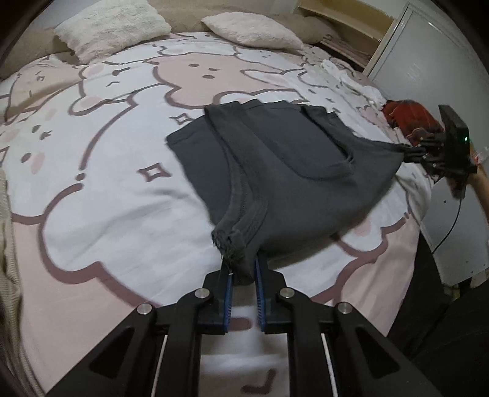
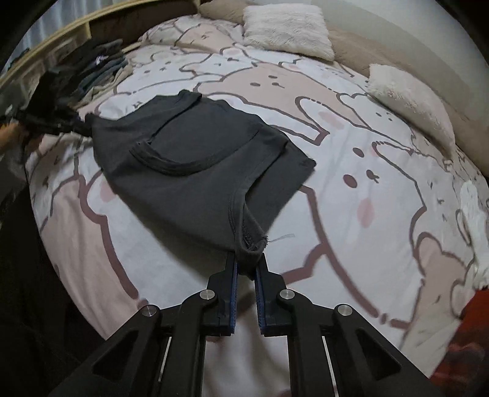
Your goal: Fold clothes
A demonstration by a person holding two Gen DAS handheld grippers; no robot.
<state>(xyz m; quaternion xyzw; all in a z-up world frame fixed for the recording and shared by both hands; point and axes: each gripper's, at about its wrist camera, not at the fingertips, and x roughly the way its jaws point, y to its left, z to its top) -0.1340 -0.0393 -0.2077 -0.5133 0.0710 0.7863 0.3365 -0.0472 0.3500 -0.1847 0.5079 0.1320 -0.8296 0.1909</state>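
Observation:
A dark grey t-shirt [image 1: 275,158] lies partly folded on the bed, its neckline facing up, stretched between the two grippers. My left gripper [image 1: 243,268] is shut on one bunched corner of the t-shirt near the bed's front edge. In the right wrist view the t-shirt [image 2: 195,171] spreads toward the left, and my right gripper [image 2: 247,265] is shut on its near corner. The right gripper [image 1: 409,152] also shows at the right of the left wrist view, pinching the far corner. The left gripper [image 2: 81,125] shows at the far left of the right wrist view.
The bed carries a pink and white cartoon-print duvet [image 1: 122,183]. Two fluffy white pillows [image 1: 113,27] [image 1: 253,30] rest at its head. A red garment [image 1: 409,116] lies by the right edge. Dark folded clothes [image 2: 101,67] are stacked at the far side. A white cabinet [image 1: 428,70] stands beside the bed.

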